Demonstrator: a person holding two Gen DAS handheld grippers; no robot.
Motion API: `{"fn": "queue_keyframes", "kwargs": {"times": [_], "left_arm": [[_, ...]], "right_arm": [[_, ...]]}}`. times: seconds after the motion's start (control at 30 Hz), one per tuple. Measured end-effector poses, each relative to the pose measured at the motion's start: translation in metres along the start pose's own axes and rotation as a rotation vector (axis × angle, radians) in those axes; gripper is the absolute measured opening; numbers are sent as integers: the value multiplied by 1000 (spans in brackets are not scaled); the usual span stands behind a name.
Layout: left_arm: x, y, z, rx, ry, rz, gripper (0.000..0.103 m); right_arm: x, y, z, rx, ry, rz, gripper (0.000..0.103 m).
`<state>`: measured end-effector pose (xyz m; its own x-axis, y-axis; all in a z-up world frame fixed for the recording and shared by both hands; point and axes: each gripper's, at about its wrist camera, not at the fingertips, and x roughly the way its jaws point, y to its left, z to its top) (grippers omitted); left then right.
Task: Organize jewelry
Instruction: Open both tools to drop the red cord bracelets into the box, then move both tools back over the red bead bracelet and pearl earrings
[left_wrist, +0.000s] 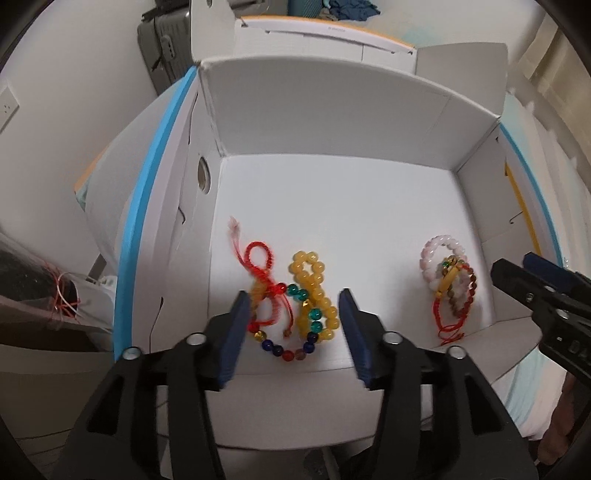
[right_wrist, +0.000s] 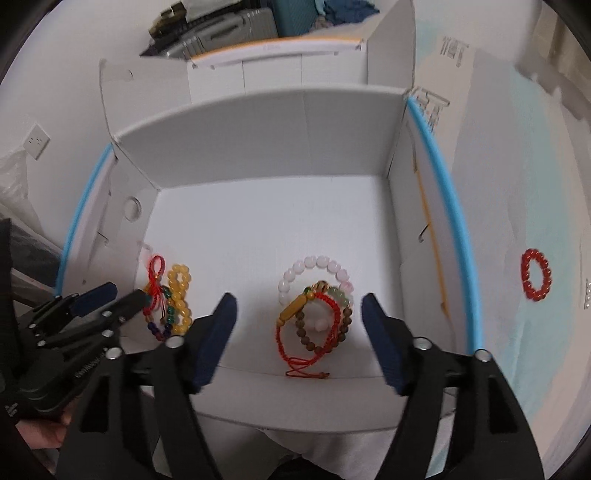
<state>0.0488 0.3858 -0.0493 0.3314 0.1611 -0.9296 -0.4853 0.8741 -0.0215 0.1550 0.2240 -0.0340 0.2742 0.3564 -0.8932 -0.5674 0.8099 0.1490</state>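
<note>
A white cardboard box (left_wrist: 332, 110) holds two heaps of jewelry. The left heap has a yellow bead bracelet (left_wrist: 314, 291), a red cord bracelet (left_wrist: 258, 258) and a multicoloured bead bracelet (left_wrist: 291, 350). My left gripper (left_wrist: 293, 332) is open and empty just above it. The right heap has a pink bead bracelet (right_wrist: 314, 264), a brown bead bracelet (right_wrist: 345, 325) and a red cord bracelet (right_wrist: 295, 354). My right gripper (right_wrist: 299, 339) is open and empty above it. A red bead bracelet (right_wrist: 535, 275) lies outside the box on the right.
The box has tall white walls (right_wrist: 277, 136) with blue-edged side flaps (right_wrist: 443, 192). It sits on a pale blue and white sheet (right_wrist: 517, 166). A grey suitcase (left_wrist: 162, 40) and white furniture (left_wrist: 314, 37) stand behind. A clear plastic bag (left_wrist: 33, 280) lies at the left.
</note>
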Motion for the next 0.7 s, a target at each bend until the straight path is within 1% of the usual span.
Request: {"fn": "queue_keyframes", "kwargs": {"times": [0.03, 0.07, 0.1, 0.13, 0.2, 0.33, 0.4, 0.53, 0.63, 0.7], "left_arm": [[-4, -4, 0, 5, -14, 1, 63], [-7, -6, 1, 8, -24, 2, 67], [-11, -9, 0, 9, -39, 13, 76], [-16, -13, 0, 11, -65, 22, 78], [-23, -20, 1, 16, -86, 22, 79], [-34, -39, 5, 20, -113, 25, 89], [-38, -53, 7, 33, -119, 24, 89], [-43, -81, 9, 60, -130, 14, 94], [-50, -109, 11, 97, -144, -2, 97], [-53, -127, 12, 120, -152, -14, 97]], "right_arm": [[-3, 1, 2, -4, -12, 2, 75], [-12, -2, 3, -12, -35, 0, 78], [-18, -5, 3, -16, -48, -4, 80], [-23, -6, 5, -20, -58, -5, 80], [-34, -12, 6, -28, -85, -7, 83], [-52, -31, 6, -17, -122, -24, 87], [-62, -46, 5, -4, -140, -38, 87], [-77, -77, 2, 27, -167, -58, 87], [-87, -101, -2, 51, -180, -72, 87], [-94, -121, -4, 70, -184, -84, 88]]}}
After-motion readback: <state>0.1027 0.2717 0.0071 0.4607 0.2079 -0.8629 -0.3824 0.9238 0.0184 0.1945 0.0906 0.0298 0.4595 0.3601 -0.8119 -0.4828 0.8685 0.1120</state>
